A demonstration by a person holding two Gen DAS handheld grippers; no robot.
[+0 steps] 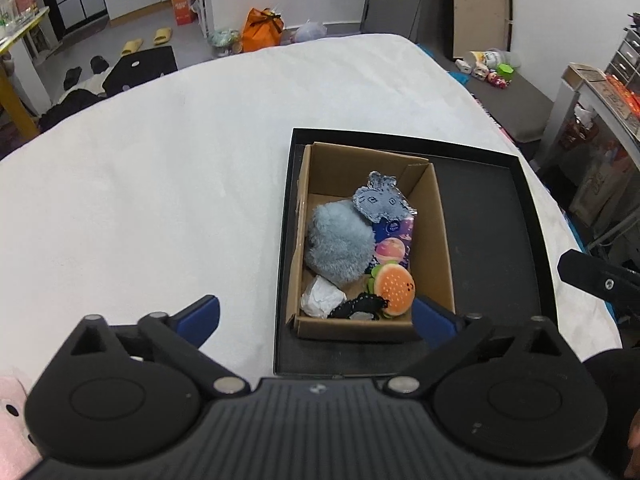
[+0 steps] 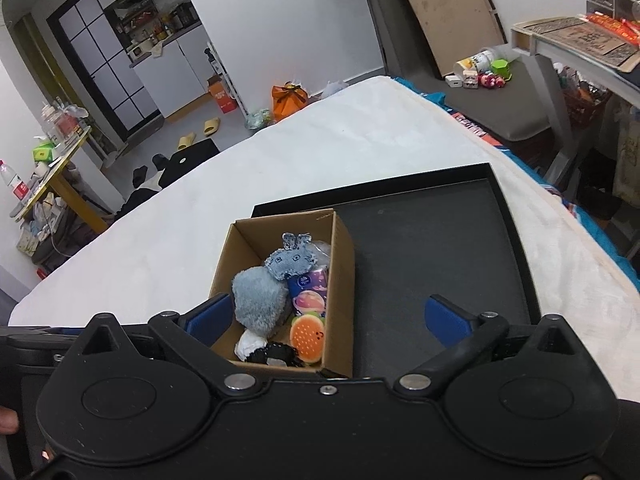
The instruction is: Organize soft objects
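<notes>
A: What are the two grippers doing?

B: Both are standing wide apart with nothing between the pads. The left gripper [image 1: 316,318] is hovering over the near edge of the cardboard box [image 1: 438,240], its blue fingers [image 1: 202,320] spread to either side, one over the white cloth [image 1: 160,180] and one at the box's near right corner. The right gripper [image 2: 328,318] is released too, hanging above the near end of the same box, empty.

A: And where are the soft things sitting?

B: All inside the box. The fluffy grey plush [image 1: 338,250] is lying against the left wall. The denim patch [image 1: 380,200] with a small face is leaning at the far side, partly over the plush. A purple tissue pack [image 1: 394,244] is lying on the right, just beside the plush. The burger toy [image 1: 394,290] is resting near the right corner, touching the tissue pack's near end. A crumpled white piece [image 1: 322,300] and a black lacy item [image 1: 358,306] are lying at the near wall.

A: Where is the box itself resting?

B: In the left part of a shallow black tray [image 1: 492,240], which is lying on the white cloth. The tray's right part is showing bare dark floor.

A: Anything else near?

B: Something pink [image 1: 12,420] is peeking in at the left view's near-left corner; I cannot tell what it is.
</notes>
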